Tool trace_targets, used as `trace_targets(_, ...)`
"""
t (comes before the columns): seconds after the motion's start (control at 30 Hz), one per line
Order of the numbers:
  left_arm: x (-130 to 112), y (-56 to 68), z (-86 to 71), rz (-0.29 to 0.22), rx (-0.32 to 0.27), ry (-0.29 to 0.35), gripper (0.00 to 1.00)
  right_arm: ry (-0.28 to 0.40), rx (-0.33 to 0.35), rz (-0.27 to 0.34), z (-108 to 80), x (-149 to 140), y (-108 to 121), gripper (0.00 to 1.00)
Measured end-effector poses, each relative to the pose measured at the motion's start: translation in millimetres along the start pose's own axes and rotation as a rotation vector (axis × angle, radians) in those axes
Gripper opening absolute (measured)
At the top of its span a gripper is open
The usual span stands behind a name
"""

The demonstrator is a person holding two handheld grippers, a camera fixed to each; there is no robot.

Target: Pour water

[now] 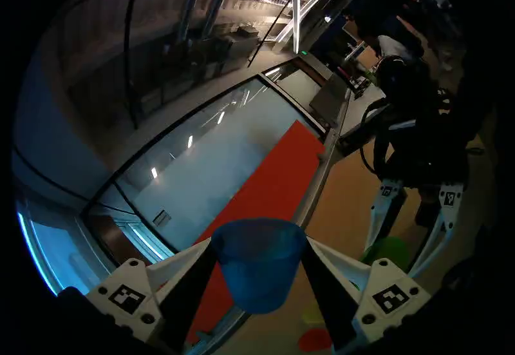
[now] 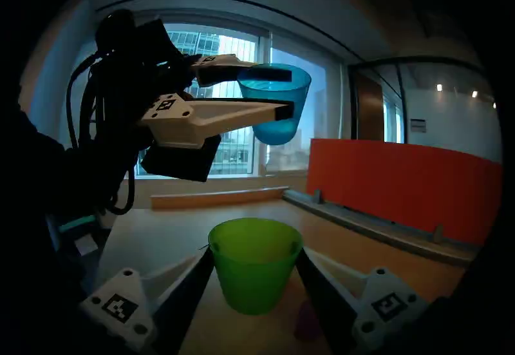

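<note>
Left gripper (image 1: 259, 255): fingers clamped on blue cup (image 1: 257, 284), raised upright higher than green cup (image 2: 254, 278), apparently ready for tipping. Right gripper (image 2: 255, 257): fingers clamped on green cup, steadied low over desk (image 2: 154, 232), likely as receiver.

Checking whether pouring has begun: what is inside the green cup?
The green cup shows its rim and upper inner wall, with no water visible there. Its bottom is hidden by the near wall, so any water there cannot be seen.
</note>
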State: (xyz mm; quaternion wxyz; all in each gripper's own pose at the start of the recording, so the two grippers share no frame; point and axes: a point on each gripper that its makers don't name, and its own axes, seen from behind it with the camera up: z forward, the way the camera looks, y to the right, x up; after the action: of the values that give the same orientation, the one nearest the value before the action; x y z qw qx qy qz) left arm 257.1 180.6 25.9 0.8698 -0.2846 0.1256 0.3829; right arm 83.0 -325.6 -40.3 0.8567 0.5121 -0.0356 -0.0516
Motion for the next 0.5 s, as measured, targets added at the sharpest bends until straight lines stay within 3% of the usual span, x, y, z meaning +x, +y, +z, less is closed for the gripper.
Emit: trace_targets(0.5, 5.3, -0.1, 6.4, 0.088, 0.007, -0.003, 0.86, 0.011, -0.007, 0.002, -2.9, 3.6, 4.6, 0.89)
